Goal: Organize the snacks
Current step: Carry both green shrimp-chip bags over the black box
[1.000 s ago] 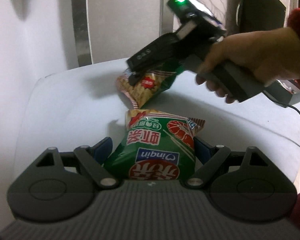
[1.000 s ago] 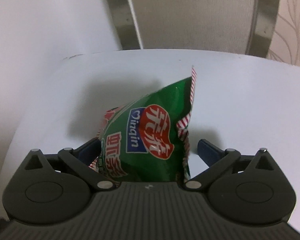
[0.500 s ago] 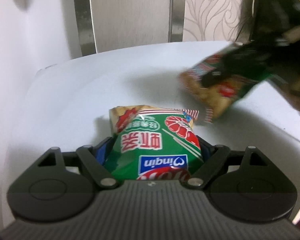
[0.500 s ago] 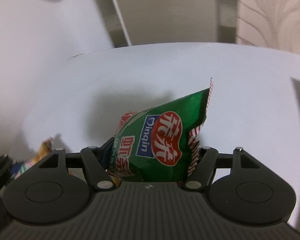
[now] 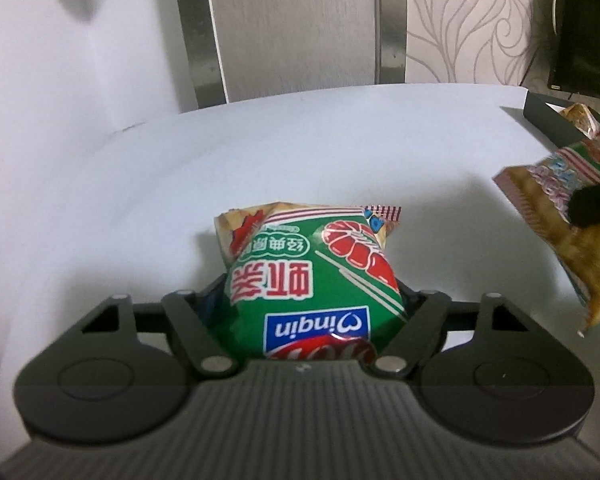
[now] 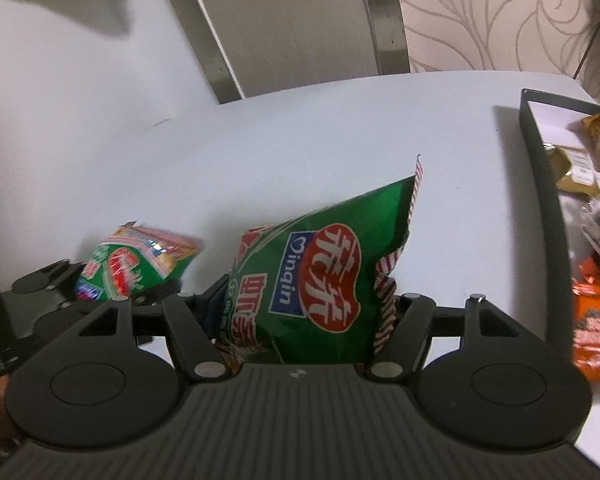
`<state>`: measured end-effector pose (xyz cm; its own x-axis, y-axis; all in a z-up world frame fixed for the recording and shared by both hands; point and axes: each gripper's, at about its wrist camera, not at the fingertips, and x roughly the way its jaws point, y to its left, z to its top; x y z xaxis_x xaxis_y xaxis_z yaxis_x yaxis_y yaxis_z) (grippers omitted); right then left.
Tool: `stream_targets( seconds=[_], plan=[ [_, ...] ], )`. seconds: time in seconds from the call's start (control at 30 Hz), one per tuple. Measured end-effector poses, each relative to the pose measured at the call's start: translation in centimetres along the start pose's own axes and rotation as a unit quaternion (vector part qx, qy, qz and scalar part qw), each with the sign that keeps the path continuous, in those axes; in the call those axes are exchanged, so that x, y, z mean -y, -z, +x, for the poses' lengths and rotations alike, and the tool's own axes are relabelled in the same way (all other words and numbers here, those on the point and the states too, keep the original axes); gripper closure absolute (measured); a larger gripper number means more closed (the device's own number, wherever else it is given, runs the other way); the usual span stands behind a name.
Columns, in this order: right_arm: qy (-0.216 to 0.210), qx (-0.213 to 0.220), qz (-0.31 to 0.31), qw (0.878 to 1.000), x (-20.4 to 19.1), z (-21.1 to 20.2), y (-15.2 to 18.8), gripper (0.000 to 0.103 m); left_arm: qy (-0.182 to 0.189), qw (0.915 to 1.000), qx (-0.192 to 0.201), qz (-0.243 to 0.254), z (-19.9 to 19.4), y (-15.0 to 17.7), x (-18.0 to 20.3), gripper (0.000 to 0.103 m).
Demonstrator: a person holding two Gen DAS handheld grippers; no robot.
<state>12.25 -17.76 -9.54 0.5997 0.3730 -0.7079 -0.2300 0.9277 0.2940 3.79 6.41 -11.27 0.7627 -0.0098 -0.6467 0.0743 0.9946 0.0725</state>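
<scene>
We have 2 green shrimp-cracker bags in hand, 1 per tool. The left gripper (image 5: 314,300) is clenched on the left bag (image 5: 308,276), which fills the gap between its fingers and points forward, its printed face upside down in that tool's own view. The right gripper (image 6: 304,304) is clenched on the right bag (image 6: 320,276), held more on edge, its crimped top seam standing up ahead of the fingers. From the right wrist view the left bag (image 6: 139,264) sits just left of the right tool.

Step in hand, as we judge it: carry both bags to the black tray (image 6: 540,184), which lies ahead and to the right of the right gripper. It already holds an orange packet (image 6: 594,332) and some brown wrappers (image 6: 576,172).

To do it well, we should keep the squeeze light, since these are air-filled foil pillows with brittle contents. Glossy film can slip. We should clear the tray's raised wall before lowering, and release 1 bag at a time over bare tray floor.

Materials: shiny crinkled film, red-striped crimped seams; smooth matte white table (image 5: 179,184); rigid, thin-walled rectangular tray.
</scene>
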Motion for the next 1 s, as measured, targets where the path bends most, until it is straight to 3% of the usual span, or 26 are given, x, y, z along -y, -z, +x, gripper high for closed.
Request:
stream_targets(
  seconds=[0.23,0.63,1.0],
  plan=[
    [-0.023,0.007,0.015,1.0,1.1,-3.1,2.2,0.031,-0.006,0.9999,0.009,-0.01,-0.9,-0.3,1.4,0.037],
    [-0.061,0.03,0.015,0.998,1.8,-6.0,2.7,0.031,0.008,0.9989,0.045,-0.001,-2.8,-3.4,4.3,0.038],
    [-0.022,0.089,0.051,0.994,6.9,-12.0,1.4,0.031,0.073,0.9921,0.101,0.02,-1.8,-8.4,10.4,0.038]
  ],
)
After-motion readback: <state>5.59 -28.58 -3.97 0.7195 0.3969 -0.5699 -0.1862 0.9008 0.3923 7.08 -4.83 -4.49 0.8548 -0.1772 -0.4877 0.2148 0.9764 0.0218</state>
